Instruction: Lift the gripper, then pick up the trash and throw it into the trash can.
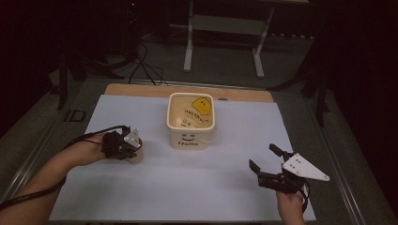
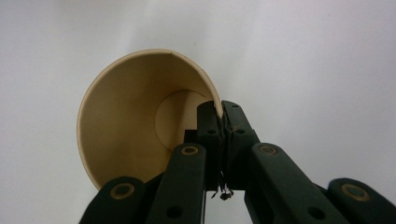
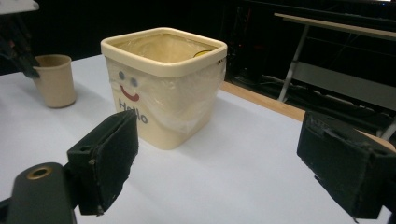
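A tan paper cup [image 1: 137,153] stands upright on the white table sheet [image 1: 141,197], left of a cream square bin [image 1: 191,123] printed with a smiley face and "Hello". My left gripper [image 1: 133,146] is shut on the cup's rim; in the left gripper view the two black jaws pinch the cup [image 2: 135,121] wall, one pad inside and one outside, at my left gripper [image 2: 219,116]. My right gripper [image 1: 263,158] hovers at the right front of the table, jaws wide open with nothing between them. From the right gripper view [image 3: 219,168] the bin [image 3: 163,84] and the cup [image 3: 55,79] lie ahead.
A yellow object [image 1: 202,105] lies inside the bin, which has a clear plastic liner. A wooden strip [image 1: 141,90] runs along the table's far edge. Beyond it are dark floor, cables and a metal table frame [image 1: 225,37].
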